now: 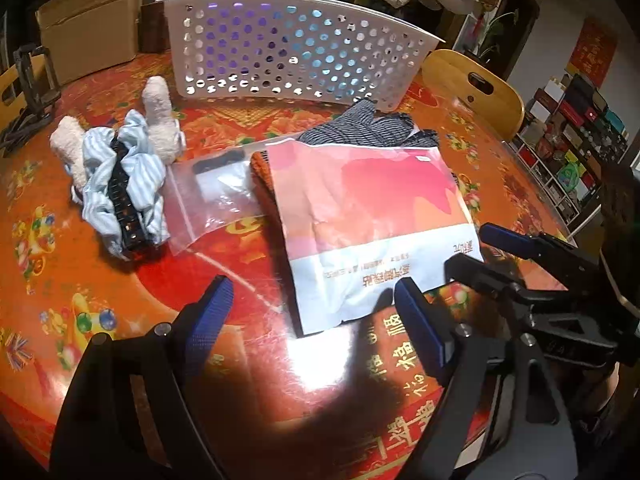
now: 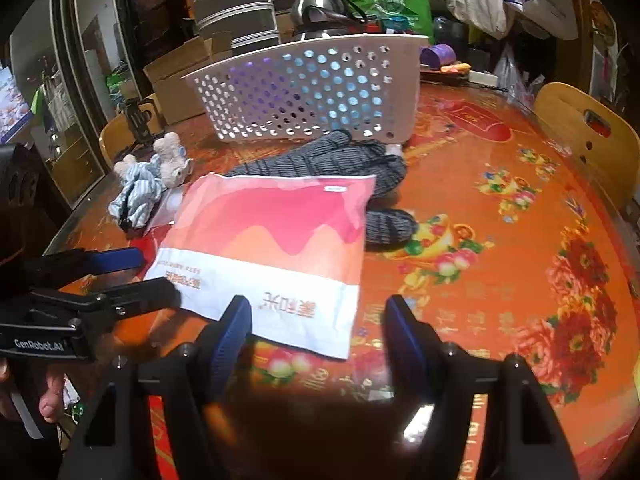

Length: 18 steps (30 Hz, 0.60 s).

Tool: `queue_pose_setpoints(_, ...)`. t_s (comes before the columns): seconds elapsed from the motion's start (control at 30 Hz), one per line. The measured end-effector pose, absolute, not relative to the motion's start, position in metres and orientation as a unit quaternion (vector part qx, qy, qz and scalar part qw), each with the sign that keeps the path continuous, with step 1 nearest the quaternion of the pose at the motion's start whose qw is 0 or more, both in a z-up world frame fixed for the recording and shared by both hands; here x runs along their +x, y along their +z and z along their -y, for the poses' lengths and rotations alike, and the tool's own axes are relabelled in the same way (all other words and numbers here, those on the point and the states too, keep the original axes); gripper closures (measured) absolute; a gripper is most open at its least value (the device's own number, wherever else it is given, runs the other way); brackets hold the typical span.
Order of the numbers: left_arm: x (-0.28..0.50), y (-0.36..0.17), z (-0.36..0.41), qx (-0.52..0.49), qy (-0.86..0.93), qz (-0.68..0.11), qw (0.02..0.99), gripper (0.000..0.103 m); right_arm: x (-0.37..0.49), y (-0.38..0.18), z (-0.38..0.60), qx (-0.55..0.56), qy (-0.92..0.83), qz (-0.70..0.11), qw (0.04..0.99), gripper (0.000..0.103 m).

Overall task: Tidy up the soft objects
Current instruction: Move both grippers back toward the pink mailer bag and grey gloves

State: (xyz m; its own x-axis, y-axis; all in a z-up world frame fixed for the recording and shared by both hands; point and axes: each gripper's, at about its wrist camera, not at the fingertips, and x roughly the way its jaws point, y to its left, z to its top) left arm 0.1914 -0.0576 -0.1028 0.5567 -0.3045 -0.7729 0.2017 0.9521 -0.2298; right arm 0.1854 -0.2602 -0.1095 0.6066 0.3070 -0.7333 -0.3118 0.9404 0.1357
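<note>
Right now both tools hang above the near edge of the round red-and-orange surface point(image 2: 500, 208), and neither has hold of anything. The left tool point(image 1: 308, 308) is spread wide, its blue fingertips point(image 1: 218, 300) on either side of the near corner of the pink and white bag point(image 1: 372, 224). The right tool point(image 2: 318, 320) is also wide open, just over the bag's white end.

The bag lies flat, its long axis running from the tools toward the white basket point(image 2: 312, 92), white printed end nearest, pink end away. A grey striped knit garment point(image 2: 320, 164) sticks out from under its far end, touching the foot of the basket. The basket stands at the back with its holed wall facing the tools. To the left, a plush toy point(image 1: 120, 168) in blue striped cloth lies beside a clear zip bag point(image 1: 212, 196), well apart from the basket.
</note>
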Motion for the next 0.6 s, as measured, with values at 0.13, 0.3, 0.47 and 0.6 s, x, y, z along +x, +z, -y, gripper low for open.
queue_pose_setpoints(0.13,0.193,-0.104,0.062,-0.055,-0.151,-0.443,0.882,0.022,0.183,-0.111,0.253,-0.016,0.178,-0.403,0.898,0.033)
queue_pose_setpoints(0.3,0.19,-0.105,0.062,-0.056,-0.163,-0.434,0.884,0.022,0.181,-0.111,0.248,-0.02,0.191,-0.401,0.896,0.033)
queue_pose_setpoints(0.47,0.189,-0.106,0.067,-0.049,-0.179,-0.428,0.885,0.042,0.181,-0.112,0.247,-0.022,0.196,-0.4,0.895,0.034)
queue_pose_setpoints(0.6,0.191,-0.107,0.075,-0.039,-0.185,-0.426,0.885,0.051,0.179,-0.112,0.244,-0.032,0.199,-0.398,0.895,0.043)
